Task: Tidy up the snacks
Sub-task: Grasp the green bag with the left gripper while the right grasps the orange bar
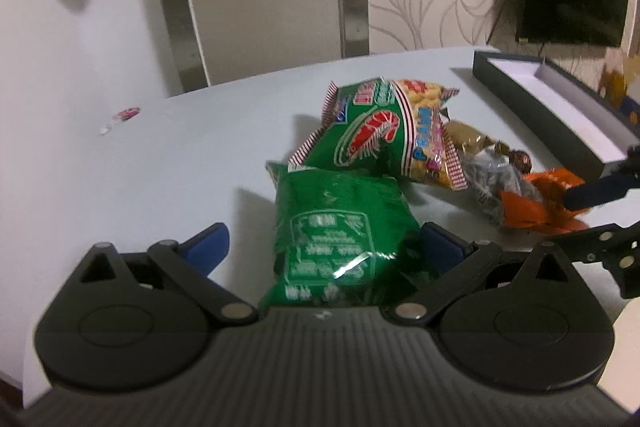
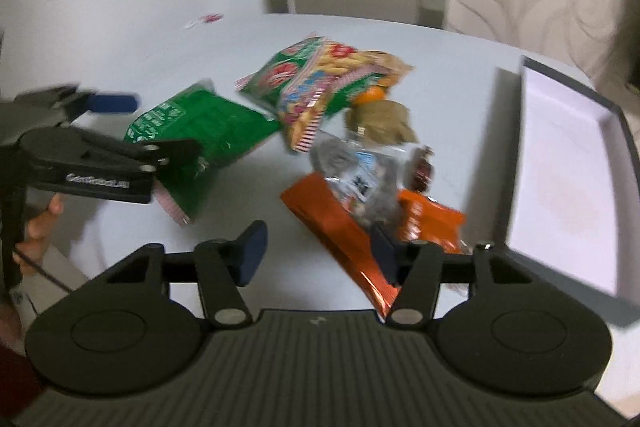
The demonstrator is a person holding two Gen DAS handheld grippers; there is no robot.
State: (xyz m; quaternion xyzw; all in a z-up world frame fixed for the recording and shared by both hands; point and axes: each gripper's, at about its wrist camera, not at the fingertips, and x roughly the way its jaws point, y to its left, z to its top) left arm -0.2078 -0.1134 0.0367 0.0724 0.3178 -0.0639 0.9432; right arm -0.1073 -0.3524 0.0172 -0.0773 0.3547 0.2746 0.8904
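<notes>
A pile of snacks lies on the pale table (image 1: pixel 168 163). My left gripper (image 1: pixel 324 247) is open, its fingers either side of a dark green packet (image 1: pixel 340 227), which also shows in the right wrist view (image 2: pixel 200 131). Behind it lies a green and yellow prawn cracker bag (image 1: pixel 388 131), also in the right wrist view (image 2: pixel 316 83). My right gripper (image 2: pixel 320 251) is open around the near end of an orange packet (image 2: pixel 340 227); the orange packet also shows in the left wrist view (image 1: pixel 532 203). A clear packet (image 2: pixel 360 179) lies on the orange one.
An open dark box with a white inside (image 2: pixel 560 163) stands at the right of the table, also in the left wrist view (image 1: pixel 552 95). Brown wrapped sweets (image 2: pixel 384 119) lie by the pile. A small pink wrapper (image 1: pixel 126 115) lies far left. A wall is behind.
</notes>
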